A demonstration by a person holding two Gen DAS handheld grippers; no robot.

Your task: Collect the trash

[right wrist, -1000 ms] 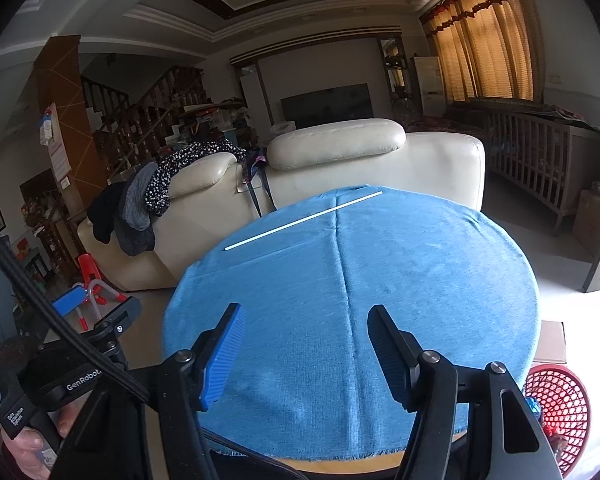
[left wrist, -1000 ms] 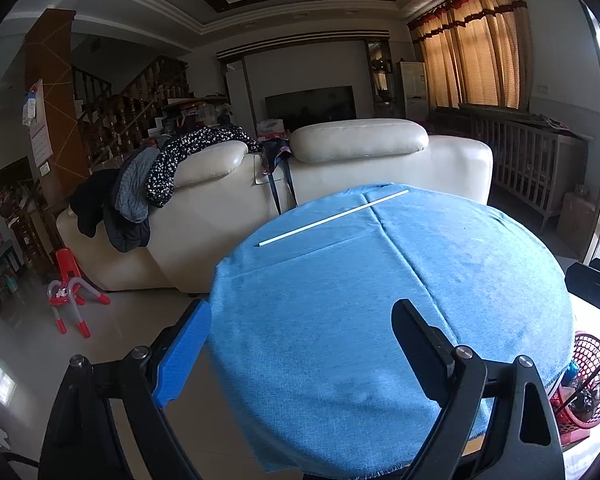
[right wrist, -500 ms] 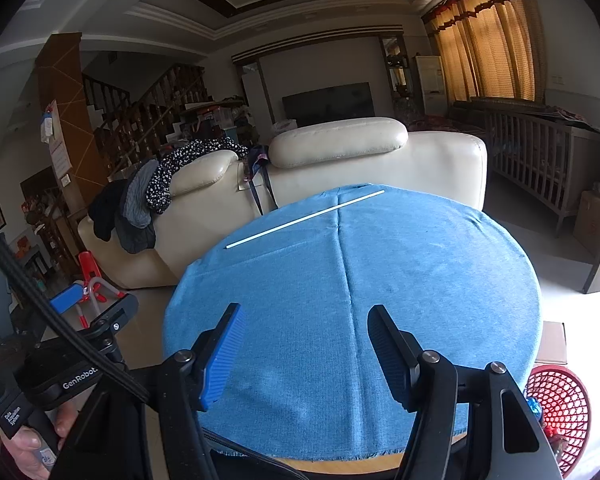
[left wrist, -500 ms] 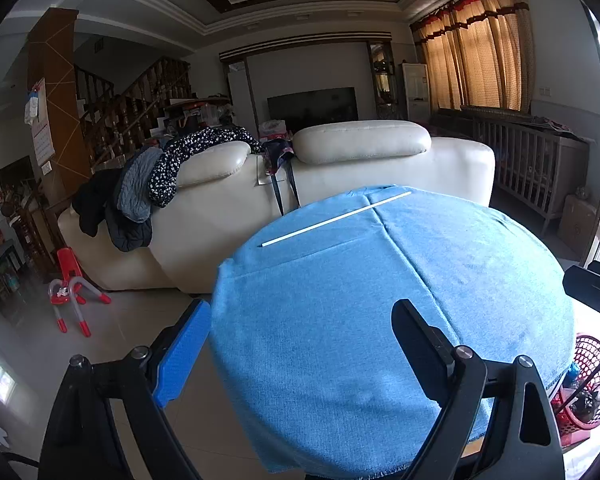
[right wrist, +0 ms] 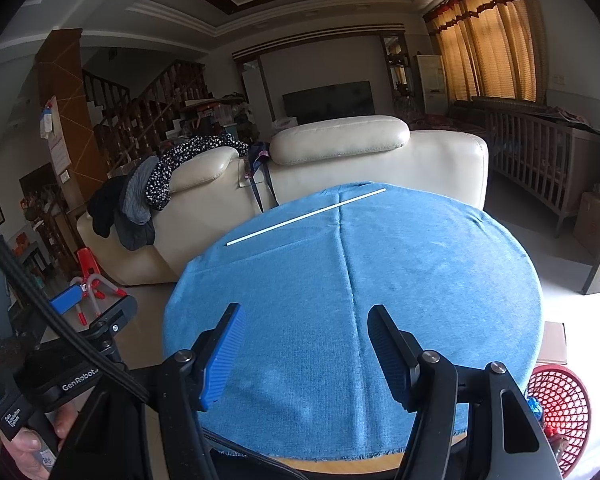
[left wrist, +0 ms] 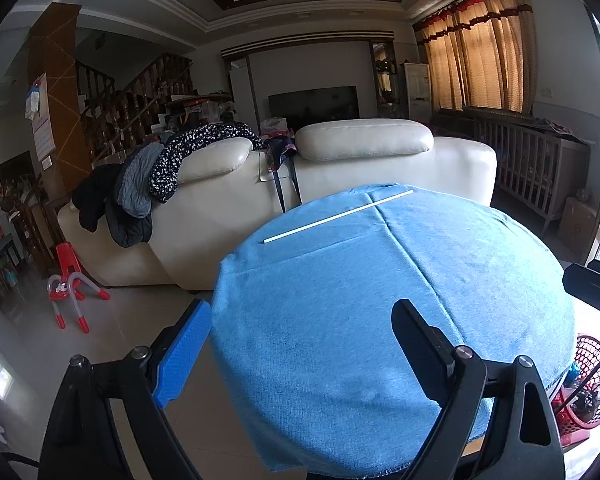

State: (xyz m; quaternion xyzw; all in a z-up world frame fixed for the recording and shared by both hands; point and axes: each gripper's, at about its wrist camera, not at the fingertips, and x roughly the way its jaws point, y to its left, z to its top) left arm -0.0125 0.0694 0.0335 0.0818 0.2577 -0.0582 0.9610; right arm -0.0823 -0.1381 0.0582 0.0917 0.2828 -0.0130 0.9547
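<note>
Thin white plastic stick (left wrist: 338, 215) lies at far edge of round blue-clothed table (right wrist: 420, 264), long axis slanting left-near to right-far. Left tool (left wrist: 300, 334) and right tool (right wrist: 304, 332): both spread wide, empty, near edge. Neither clearly nearer.

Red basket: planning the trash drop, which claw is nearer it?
Right. The right claw is just left of the red basket; the left claw is farther to its left.
</note>
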